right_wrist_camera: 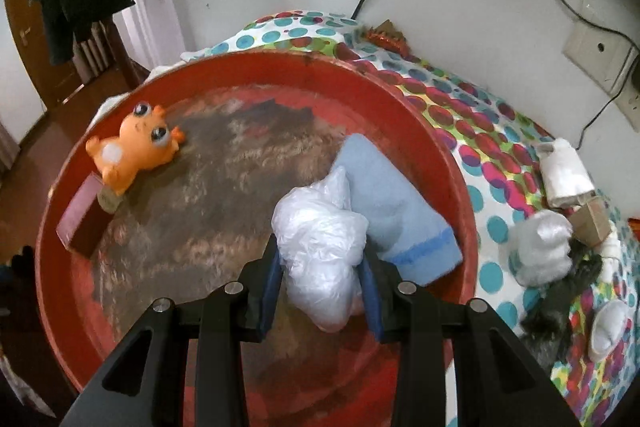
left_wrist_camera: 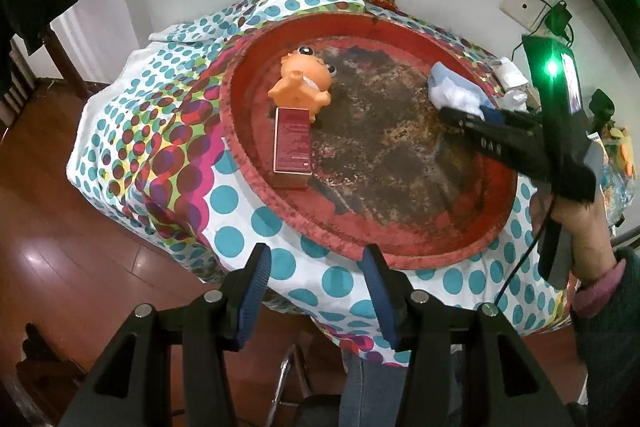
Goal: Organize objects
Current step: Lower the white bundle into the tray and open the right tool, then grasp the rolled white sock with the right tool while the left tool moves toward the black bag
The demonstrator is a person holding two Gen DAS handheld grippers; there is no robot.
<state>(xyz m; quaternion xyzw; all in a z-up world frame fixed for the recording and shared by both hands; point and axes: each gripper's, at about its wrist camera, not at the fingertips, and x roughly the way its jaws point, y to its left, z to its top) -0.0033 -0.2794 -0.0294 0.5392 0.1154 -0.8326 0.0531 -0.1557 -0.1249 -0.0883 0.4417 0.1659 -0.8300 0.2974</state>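
A round red tray [left_wrist_camera: 248,163] [right_wrist_camera: 448,151] lies on a dotted tablecloth. In it lie an orange toy animal [left_wrist_camera: 302,81] [right_wrist_camera: 134,151], a dark red box [left_wrist_camera: 292,147] [right_wrist_camera: 78,223] and a folded light blue cloth [right_wrist_camera: 394,211] [left_wrist_camera: 442,73]. My right gripper [right_wrist_camera: 322,267] is shut on a crumpled clear plastic bag [right_wrist_camera: 320,251] [left_wrist_camera: 460,95] over the tray, next to the blue cloth. It also shows in the left wrist view [left_wrist_camera: 480,123] at the tray's right side. My left gripper [left_wrist_camera: 316,267] is open and empty above the tray's near rim.
On the cloth right of the tray lie white wrapped bundles [right_wrist_camera: 540,251], a small cardboard box [right_wrist_camera: 592,219] and dark fluff [right_wrist_camera: 560,303]. A wall socket [right_wrist_camera: 600,55] with cables is behind. Wooden floor [left_wrist_camera: 60,247] lies left of the table.
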